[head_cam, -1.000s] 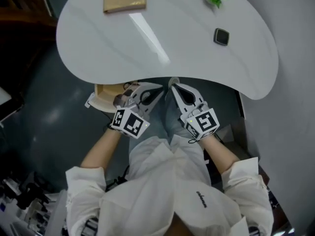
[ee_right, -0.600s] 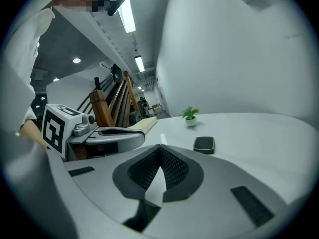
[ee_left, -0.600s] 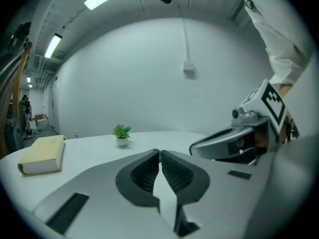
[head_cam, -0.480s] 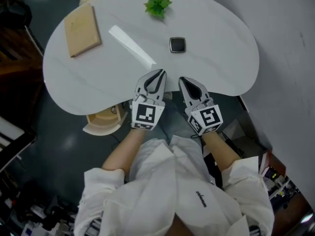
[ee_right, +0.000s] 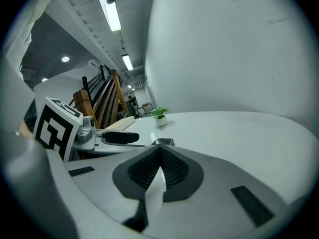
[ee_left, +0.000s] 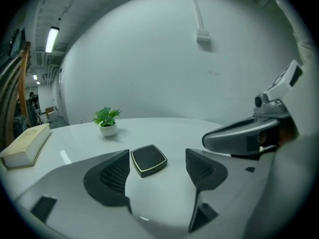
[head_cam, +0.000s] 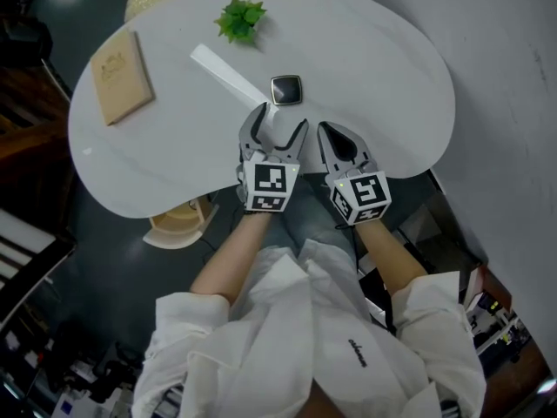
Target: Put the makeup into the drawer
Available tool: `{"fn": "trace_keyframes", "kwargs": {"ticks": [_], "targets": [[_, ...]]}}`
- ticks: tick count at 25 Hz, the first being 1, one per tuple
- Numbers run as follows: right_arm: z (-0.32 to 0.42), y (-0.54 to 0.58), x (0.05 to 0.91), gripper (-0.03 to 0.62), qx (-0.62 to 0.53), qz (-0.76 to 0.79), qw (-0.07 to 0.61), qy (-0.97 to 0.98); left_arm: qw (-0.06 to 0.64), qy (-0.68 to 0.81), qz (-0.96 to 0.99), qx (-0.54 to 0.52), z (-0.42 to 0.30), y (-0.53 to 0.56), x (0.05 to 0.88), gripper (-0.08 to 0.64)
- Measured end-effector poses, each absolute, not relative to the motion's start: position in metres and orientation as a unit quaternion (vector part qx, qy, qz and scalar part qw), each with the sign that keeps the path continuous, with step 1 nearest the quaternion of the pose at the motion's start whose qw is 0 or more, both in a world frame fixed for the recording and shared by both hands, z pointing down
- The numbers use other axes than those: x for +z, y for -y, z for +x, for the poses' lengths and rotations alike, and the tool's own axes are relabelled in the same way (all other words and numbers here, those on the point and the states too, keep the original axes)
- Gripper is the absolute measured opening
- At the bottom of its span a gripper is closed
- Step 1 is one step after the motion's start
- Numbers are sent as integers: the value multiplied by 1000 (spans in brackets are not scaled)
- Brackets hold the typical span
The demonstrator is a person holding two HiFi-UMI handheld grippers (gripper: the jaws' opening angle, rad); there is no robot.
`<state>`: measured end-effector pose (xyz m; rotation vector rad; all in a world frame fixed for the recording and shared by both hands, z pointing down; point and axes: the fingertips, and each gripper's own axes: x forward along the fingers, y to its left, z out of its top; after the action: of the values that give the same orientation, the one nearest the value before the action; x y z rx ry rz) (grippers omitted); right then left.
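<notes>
The makeup, a black square compact [head_cam: 286, 90] with a gold rim, lies flat on the white table [head_cam: 374, 50]. My left gripper [head_cam: 280, 120] hovers just short of it. Its jaws have just been opening and now stand open with nothing between the pads. In the left gripper view the compact [ee_left: 148, 159] lies just beyond the fingertips, apart from the left gripper [ee_left: 158, 170]. My right gripper [head_cam: 336, 134] is beside it to the right and shut, empty; its pads meet in the right gripper view [ee_right: 160, 157]. A pale wooden drawer [head_cam: 178, 225] shows below the table's near edge.
A small potted plant [head_cam: 241, 17] stands behind the compact. A tan book-like box [head_cam: 120, 65] lies at the table's left end. A grey wall [head_cam: 513, 77] runs along the right. Dark floor and cluttered gear lie to the left of the person.
Both grippers came forward from under the table's near edge to above the tabletop, towards the compact. The left gripper's jaws went from shut to open.
</notes>
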<state>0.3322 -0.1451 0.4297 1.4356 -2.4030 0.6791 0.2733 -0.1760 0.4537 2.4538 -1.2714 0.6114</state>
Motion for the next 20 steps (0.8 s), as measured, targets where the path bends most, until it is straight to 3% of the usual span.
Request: {"fn": "trace_keyframes", "kwargs": {"ticks": [10,20], "targets": [[359,175,449,17,237,502,137,821,201,514,791,265,290,227,502,391],[366,179,457,17,245,499,133,821,222,542,754,298,286,236,515,394]]}}
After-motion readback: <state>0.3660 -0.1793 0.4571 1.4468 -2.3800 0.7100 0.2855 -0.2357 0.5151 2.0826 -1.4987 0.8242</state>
